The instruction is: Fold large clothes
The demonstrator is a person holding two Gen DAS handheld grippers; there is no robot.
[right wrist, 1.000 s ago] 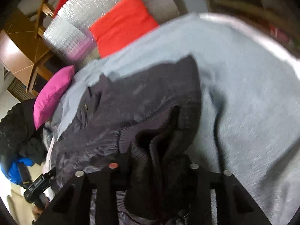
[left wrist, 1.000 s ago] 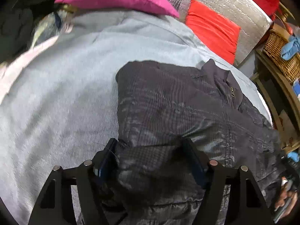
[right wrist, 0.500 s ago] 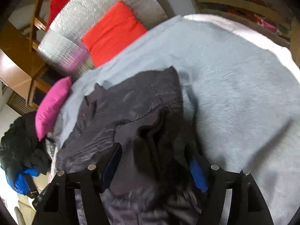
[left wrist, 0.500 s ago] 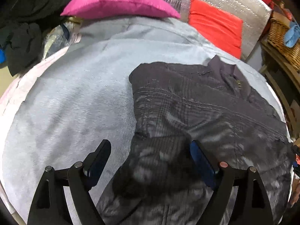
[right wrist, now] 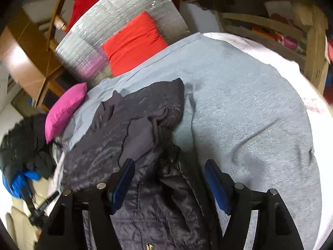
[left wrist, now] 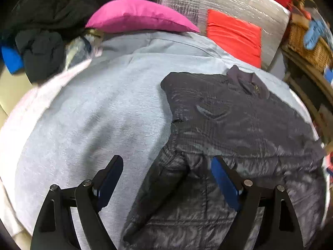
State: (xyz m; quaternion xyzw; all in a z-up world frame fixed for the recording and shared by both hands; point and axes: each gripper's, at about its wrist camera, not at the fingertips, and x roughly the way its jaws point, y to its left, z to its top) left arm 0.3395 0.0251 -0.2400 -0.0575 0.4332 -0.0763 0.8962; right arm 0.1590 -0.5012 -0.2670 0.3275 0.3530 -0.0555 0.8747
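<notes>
My left gripper (left wrist: 166,179) fingers spread wide, pads clear of fabric. Right gripper (right wrist: 169,182) likewise apart, nothing pinched. Dark quilted jacket (left wrist: 239,129) lies on grey blanket (left wrist: 93,114), below both jaws. Sleeve seems folded across body; blur hides detail.

I see the jacket (left wrist: 239,129) lying on the bed (left wrist: 93,114), both pillows (left wrist: 137,16) behind it at the headboard, a clothes pile (left wrist: 39,48) left.
</notes>
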